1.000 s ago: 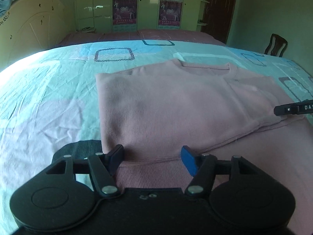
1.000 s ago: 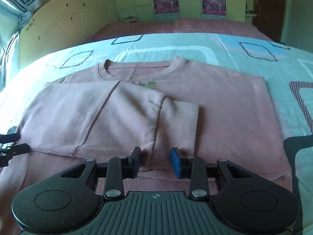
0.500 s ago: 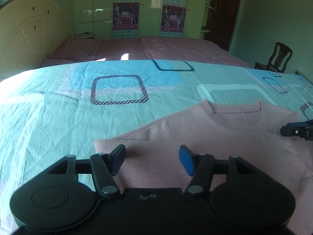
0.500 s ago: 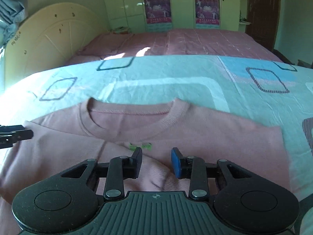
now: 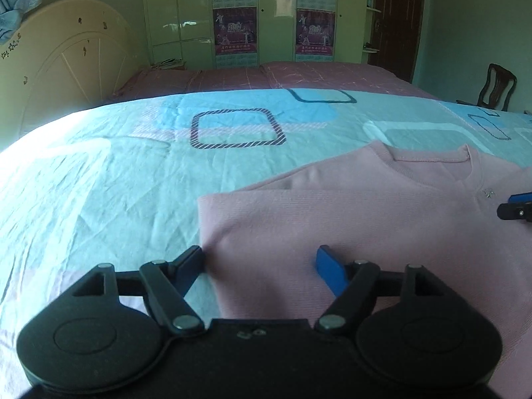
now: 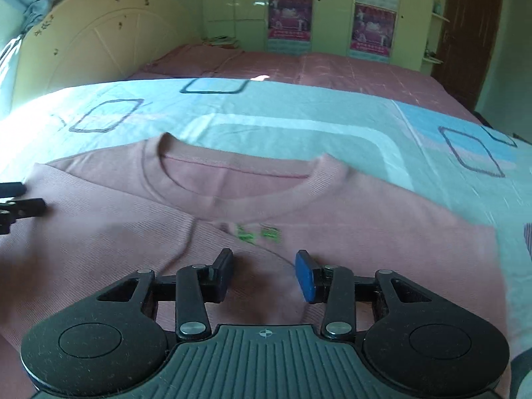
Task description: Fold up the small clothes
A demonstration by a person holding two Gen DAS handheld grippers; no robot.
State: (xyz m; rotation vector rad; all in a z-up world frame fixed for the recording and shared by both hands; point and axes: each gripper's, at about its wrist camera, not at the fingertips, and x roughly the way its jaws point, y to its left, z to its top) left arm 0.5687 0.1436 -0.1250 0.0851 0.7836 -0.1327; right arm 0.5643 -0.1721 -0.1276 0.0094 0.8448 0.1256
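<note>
Both grippers, left [image 5: 261, 262] and right [image 6: 264, 271], have just been opening, empty, over my pink sweater [image 6: 365, 232]; bottom folded up, further folds likely remain.

One sweater [image 5: 349, 219], pink, on one bed [image 5: 99, 183]. Two grippers: left [image 5: 261, 261], right [image 6: 264, 267], each with two fingers, one black and one blue. Four posters on the wardrobe [image 5: 179, 16] doors. One headboard [image 5: 66, 63]. One chair [image 5: 497, 88]. One dark door [image 5: 399, 16].
</note>
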